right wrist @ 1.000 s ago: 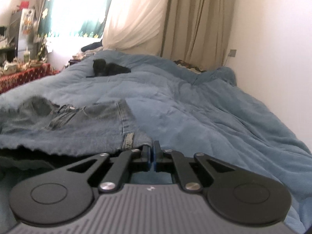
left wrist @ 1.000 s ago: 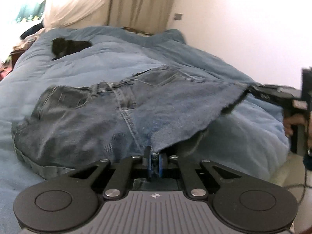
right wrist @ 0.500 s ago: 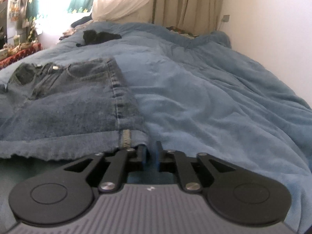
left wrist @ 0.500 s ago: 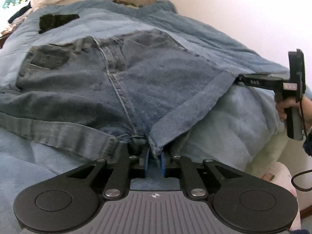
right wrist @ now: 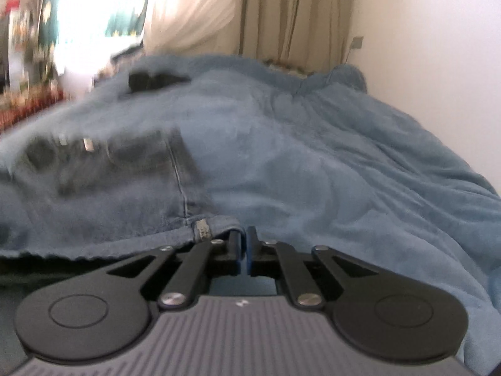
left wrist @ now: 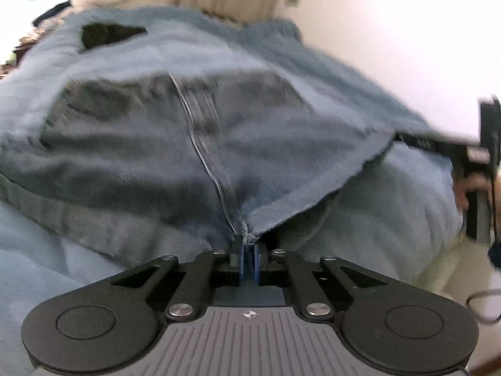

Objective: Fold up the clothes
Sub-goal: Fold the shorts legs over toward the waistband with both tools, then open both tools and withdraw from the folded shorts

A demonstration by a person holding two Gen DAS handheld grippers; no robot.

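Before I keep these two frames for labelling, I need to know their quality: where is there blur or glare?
Left wrist view: the denim shorts and blanket are smeared by motion, while the left gripper stays sharp. Right wrist view: the window is blown out white, the shorts are blurred, and the right gripper is crisp. Both views bend at the edges.

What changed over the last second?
The left gripper and right gripper sank toward the bed, laying the denim shorts flatter on the blue blanket. Both loosened briefly, then closed again. The left pinches the crotch seam; the right's hold on the hem corner is unclear. The black item on the blanket hasn't moved.
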